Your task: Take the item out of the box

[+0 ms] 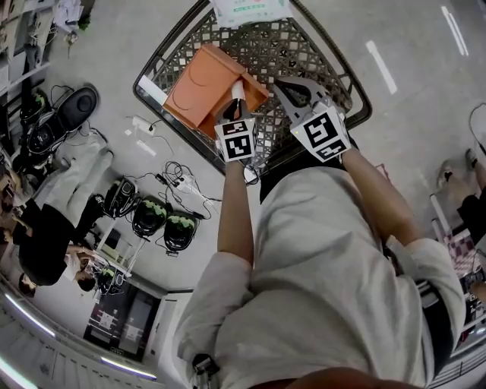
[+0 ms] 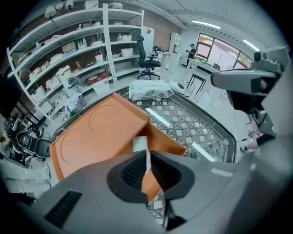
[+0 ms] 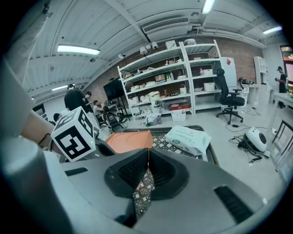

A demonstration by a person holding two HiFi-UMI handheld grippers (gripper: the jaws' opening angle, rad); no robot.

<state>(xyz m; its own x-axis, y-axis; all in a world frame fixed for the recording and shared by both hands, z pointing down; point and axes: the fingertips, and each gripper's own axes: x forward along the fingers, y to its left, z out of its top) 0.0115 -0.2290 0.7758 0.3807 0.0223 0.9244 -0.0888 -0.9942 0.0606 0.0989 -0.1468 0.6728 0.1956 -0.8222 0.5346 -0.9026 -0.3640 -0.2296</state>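
Note:
An orange cardboard box lies tilted in a metal mesh cart, its flaps open toward me. A flat white item sticks out of the box's open end. My left gripper is shut on this white item, which stands edge-on between the jaws of the left gripper in front of the box. My right gripper is beside the box's right flap. In the right gripper view the gripper is shut on a thin orange flap edge of the box.
A white soft pack lies at the far end of the cart. White shelving and an office chair stand beyond. Cables and black devices lie on the floor at left, with people there.

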